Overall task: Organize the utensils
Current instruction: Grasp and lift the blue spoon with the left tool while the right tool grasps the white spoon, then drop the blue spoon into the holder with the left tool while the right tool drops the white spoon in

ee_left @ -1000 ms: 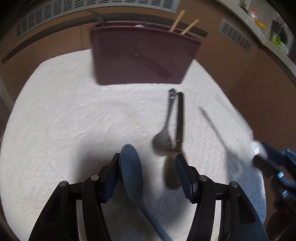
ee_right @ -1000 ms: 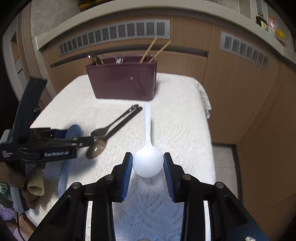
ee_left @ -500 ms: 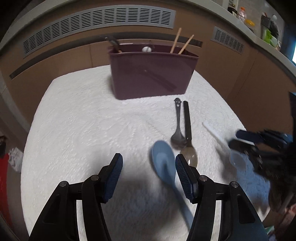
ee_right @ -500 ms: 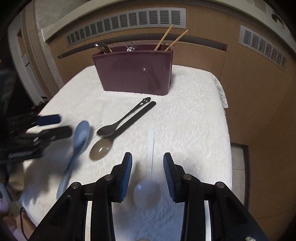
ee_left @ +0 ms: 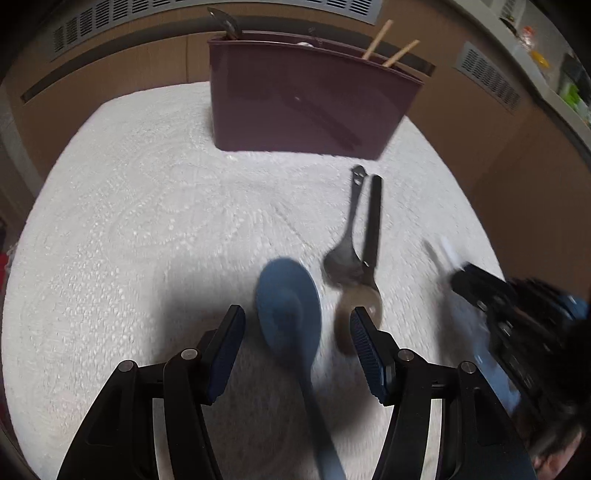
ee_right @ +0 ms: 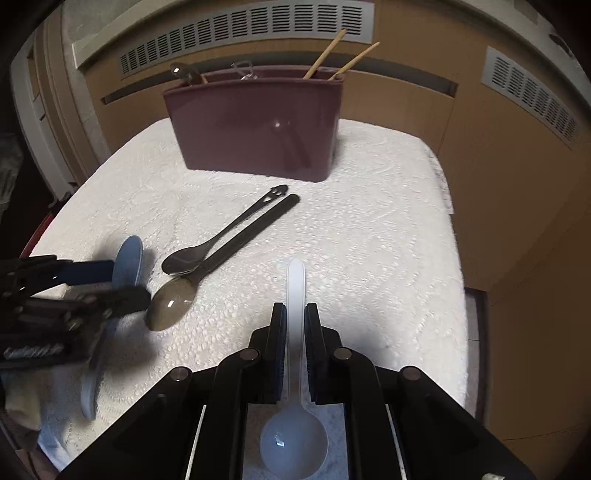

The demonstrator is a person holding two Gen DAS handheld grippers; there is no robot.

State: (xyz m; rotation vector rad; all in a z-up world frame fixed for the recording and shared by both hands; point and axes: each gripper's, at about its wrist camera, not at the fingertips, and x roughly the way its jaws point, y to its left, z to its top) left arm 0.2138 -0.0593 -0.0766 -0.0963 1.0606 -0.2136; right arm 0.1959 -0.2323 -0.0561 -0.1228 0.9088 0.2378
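Pickup was the step in hand: your right gripper had just closed on the white spoon handle on the cloth, your left gripper gaped around the blue spoon, needing a squeeze next.

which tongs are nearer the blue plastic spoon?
Left. The left tongs straddle the blue plastic spoon, pads apart; the right tongs, off to the side, are closed on the white plastic spoon.

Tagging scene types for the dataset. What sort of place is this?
Likely a home kitchen: wooden cabinet fronts with vent grilles, a countertop with bottles, and a small cloth-covered table holding spoons and a maroon utensil caddy.
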